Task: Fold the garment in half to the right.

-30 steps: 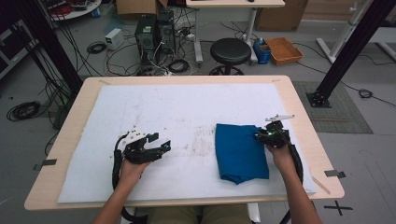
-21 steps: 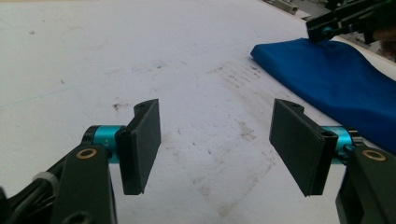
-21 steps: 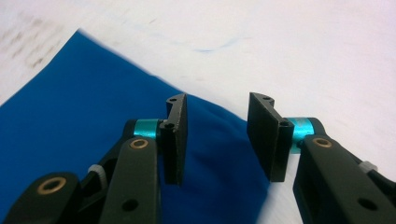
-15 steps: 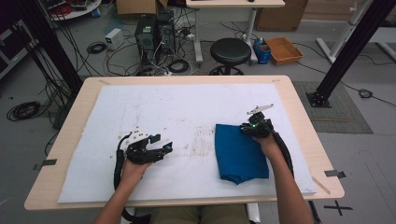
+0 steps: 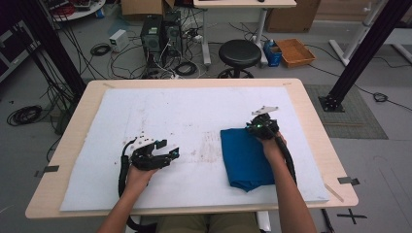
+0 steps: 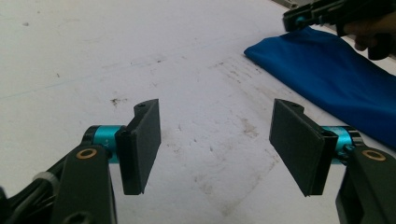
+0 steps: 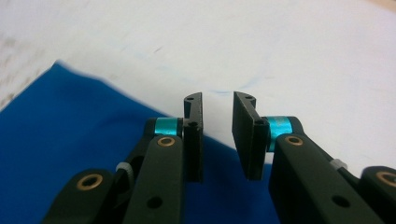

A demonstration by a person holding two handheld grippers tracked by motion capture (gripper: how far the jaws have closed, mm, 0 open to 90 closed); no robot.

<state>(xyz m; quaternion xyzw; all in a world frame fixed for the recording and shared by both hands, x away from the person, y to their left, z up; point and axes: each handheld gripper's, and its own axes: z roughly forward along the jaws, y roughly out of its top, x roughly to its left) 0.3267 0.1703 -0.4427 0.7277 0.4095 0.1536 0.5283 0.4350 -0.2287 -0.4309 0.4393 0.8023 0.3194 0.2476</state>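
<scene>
A folded blue cloth lies on the right half of the white mat. My right gripper hovers low over the cloth's far right corner. In the right gripper view the cloth runs under the jaws, and the gripper has a narrow gap. Its jaws have just been opening and nothing is between them. My left gripper rests on the mat left of the cloth, pointing toward it. In the left gripper view it stands wide open and empty, with the cloth and the right gripper beyond.
The mat covers most of a wooden table; faint brown stains mark it between the grippers. Behind the table stand a black stool, computer cases with cables and an orange box.
My right gripper has moved left and away from me, from the cloth's right edge to its far right corner. The left hand and gripper have stayed put.
</scene>
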